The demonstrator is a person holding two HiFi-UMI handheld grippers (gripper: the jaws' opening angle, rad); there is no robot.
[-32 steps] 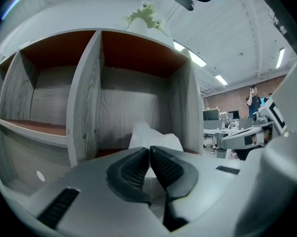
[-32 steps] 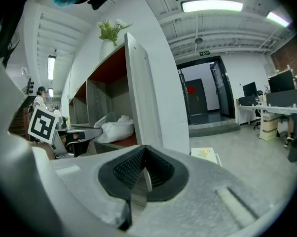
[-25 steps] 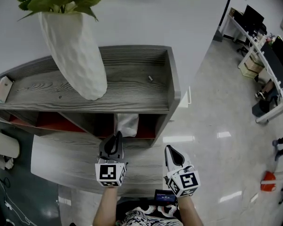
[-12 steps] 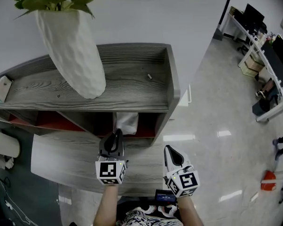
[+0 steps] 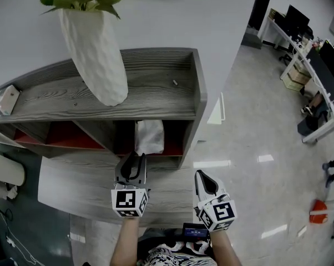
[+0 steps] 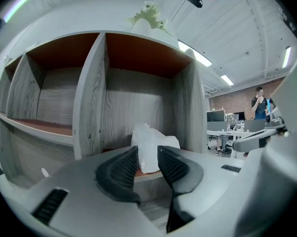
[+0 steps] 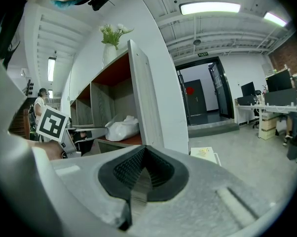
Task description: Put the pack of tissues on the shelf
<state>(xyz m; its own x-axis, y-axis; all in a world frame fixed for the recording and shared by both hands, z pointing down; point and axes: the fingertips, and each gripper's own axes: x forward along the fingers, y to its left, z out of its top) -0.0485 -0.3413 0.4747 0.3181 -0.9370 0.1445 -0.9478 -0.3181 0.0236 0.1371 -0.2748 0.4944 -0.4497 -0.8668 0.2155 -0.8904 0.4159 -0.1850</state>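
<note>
The white pack of tissues (image 5: 149, 137) lies on the red-brown board of the grey wooden shelf (image 5: 156, 100), in its right-hand compartment. It also shows in the left gripper view (image 6: 153, 141) and the right gripper view (image 7: 121, 129). My left gripper (image 5: 135, 160) hangs just in front of the pack, apart from it. Its jaws (image 6: 147, 153) are open with nothing between them. My right gripper (image 5: 202, 179) is off to the right, beside the shelf's end, shut and empty (image 7: 144, 156).
A tall white vase (image 5: 96, 54) with green leaves stands on the shelf top. A small white object (image 5: 5, 100) lies at the top's left end. A grey lower board (image 5: 72, 184) juts out under my grippers. Glossy floor (image 5: 256, 148) spreads right, with desks beyond.
The left gripper has drawn slightly back from the pack, and more of the pack shows in the compartment. The right gripper has stayed in place.
</note>
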